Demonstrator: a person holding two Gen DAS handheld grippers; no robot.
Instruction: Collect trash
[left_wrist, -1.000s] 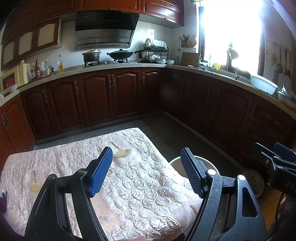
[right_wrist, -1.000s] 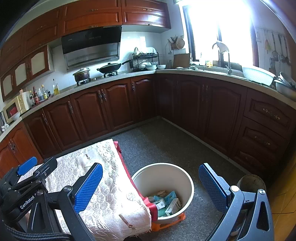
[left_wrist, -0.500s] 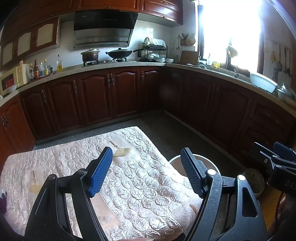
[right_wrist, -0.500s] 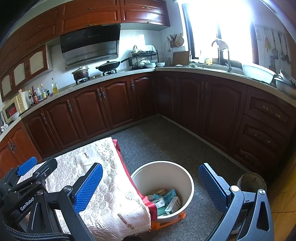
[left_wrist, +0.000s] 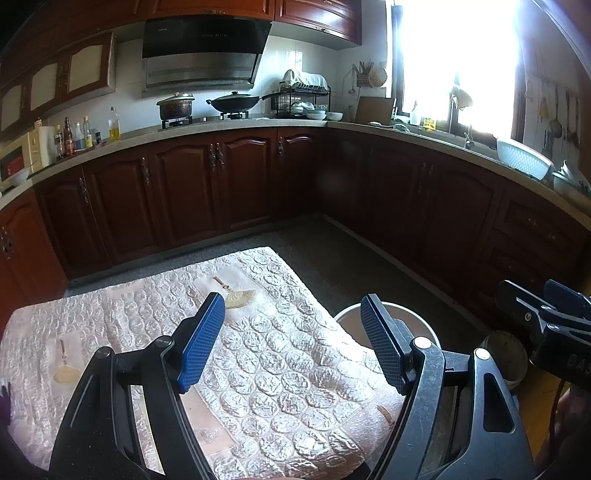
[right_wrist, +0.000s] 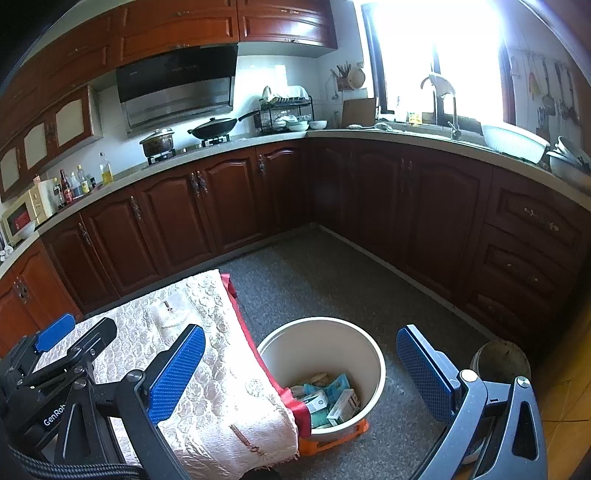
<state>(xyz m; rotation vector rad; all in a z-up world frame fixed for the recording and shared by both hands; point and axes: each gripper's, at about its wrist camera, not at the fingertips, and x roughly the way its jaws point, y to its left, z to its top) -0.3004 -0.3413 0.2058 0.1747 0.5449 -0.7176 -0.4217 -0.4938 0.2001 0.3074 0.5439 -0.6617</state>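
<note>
A cream round bin (right_wrist: 373, 354) stands on the floor beside the table and holds several small boxes and wrappers (right_wrist: 327, 397). Its rim shows in the left wrist view (left_wrist: 421, 319) behind my right finger. My left gripper (left_wrist: 291, 343) is open and empty above the table's quilted cream cloth (left_wrist: 258, 354). My right gripper (right_wrist: 301, 373) is open and empty, held above the bin and the table's right edge. I see no loose trash on the cloth.
Dark wood cabinets (right_wrist: 207, 214) run along the back and right walls under a counter with pots, bottles and dishes. An orange object (right_wrist: 332, 439) lies under the bin. A round brownish thing (right_wrist: 500, 360) sits on the floor at the right. Grey floor (right_wrist: 332, 280) lies beyond.
Both grippers stay open and nearly still. The views have shifted only slightly.
</note>
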